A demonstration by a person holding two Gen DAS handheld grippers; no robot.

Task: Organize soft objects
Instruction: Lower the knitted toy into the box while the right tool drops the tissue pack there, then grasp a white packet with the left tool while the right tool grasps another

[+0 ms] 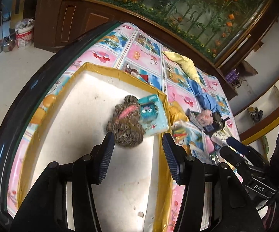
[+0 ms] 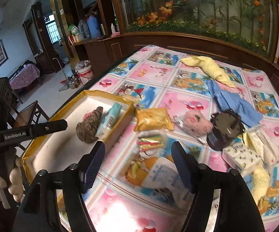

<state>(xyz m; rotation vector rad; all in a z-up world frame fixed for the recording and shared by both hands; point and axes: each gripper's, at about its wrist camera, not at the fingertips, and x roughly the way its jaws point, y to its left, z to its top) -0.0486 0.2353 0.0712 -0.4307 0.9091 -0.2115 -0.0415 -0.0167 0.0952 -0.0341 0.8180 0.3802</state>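
Brown knit hat [image 1: 126, 124] in tray [image 1: 65, 116], long axis toward tissue pack [image 1: 153, 114]; both grippers [image 1: 138, 159] [image 2: 138, 166] apart, empty.

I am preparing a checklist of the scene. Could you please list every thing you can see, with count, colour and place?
tray: one, white with gold rim, table's left
knitted toy: one, brown-pink, in tray
tissue pack: one, teal, in tray beside toy
gold packet: one, right of tray
pink fluffy toy: one, table middle
blue cloth: one, behind it
yellow cloth: one, far side
left hand-held gripper: open, above tray
right hand-held gripper: open, above table
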